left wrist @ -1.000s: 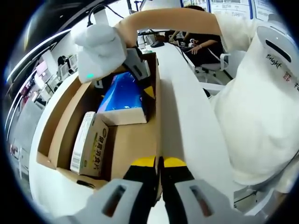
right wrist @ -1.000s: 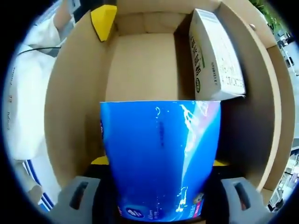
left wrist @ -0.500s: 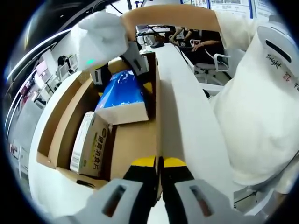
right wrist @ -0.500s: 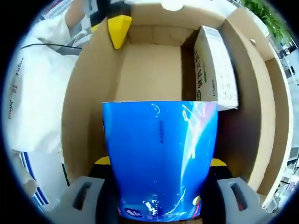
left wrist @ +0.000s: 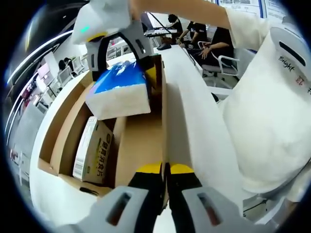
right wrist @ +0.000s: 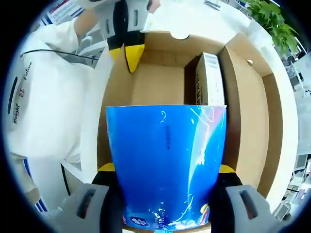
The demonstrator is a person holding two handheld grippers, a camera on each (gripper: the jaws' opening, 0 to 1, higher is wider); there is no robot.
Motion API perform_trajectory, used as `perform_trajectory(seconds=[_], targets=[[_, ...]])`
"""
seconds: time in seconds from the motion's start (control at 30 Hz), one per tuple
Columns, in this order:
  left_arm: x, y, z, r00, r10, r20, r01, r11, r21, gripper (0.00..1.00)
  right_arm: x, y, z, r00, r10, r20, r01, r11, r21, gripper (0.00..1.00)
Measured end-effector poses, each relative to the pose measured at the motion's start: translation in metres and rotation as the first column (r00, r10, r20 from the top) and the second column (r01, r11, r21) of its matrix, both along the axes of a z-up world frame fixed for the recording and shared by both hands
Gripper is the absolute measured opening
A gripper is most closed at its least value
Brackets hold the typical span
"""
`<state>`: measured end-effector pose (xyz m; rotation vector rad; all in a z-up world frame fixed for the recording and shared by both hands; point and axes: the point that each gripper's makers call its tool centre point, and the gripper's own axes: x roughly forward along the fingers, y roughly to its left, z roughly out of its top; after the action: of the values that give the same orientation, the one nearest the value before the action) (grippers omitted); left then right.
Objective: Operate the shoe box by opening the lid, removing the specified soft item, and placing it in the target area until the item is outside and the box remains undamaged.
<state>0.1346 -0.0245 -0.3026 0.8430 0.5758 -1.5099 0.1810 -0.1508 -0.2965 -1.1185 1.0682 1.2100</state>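
Observation:
An open brown cardboard shoe box (left wrist: pixel 73 116) lies on a white table. My left gripper (left wrist: pixel 165 169) is shut on the box's right side wall, one yellow tip on each side of the cardboard edge. My right gripper (right wrist: pixel 166 167) is shut on a soft blue tissue pack (right wrist: pixel 166 165) and holds it above the box (right wrist: pixel 252 126). In the left gripper view the pack (left wrist: pixel 119 90) hangs over the box's far end, under the right gripper (left wrist: pixel 121 73). In the right gripper view the left gripper (right wrist: pixel 129 51) pinches the box wall at the top.
A beige printed carton (left wrist: pixel 92 148) lies inside the box along its left wall, and shows as the carton (right wrist: pixel 210 77) in the right gripper view. A person's white garment (left wrist: pixel 272 111) stands close on the right. The white table (left wrist: pixel 194 116) runs away toward seated people (left wrist: pixel 204 34). A green plant (right wrist: pixel 272 22) stands beyond the box.
My right gripper has lifted the blue tissue pack up from the box floor to above its rim. My left gripper has stayed on the box wall.

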Motion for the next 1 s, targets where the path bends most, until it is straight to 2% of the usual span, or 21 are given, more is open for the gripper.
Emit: perform_trajectory(seconds=[0.37, 0.63, 1.0], targets=[[0.001, 0.0, 0.0, 1.0, -0.001, 0.0, 0.001, 1.0, -0.003, 0.02, -0.006, -0.01, 0.021, 0.999, 0.019, 0.048, -0.018, 1.0, -0.011, 0.7], [0.001, 0.0, 0.0, 1.0, 0.001, -0.005, -0.001, 1.0, 0.004, 0.01, -0.01, -0.008, 0.035, 0.999, 0.021, 0.048, -0.022, 1.0, 0.015, 0.7], [-0.002, 0.0, 0.001, 1.0, 0.002, -0.004, -0.001, 1.0, 0.003, 0.02, -0.011, -0.013, 0.051, 0.997, 0.034, 0.067, -0.034, 0.999, -0.014, 0.69]])
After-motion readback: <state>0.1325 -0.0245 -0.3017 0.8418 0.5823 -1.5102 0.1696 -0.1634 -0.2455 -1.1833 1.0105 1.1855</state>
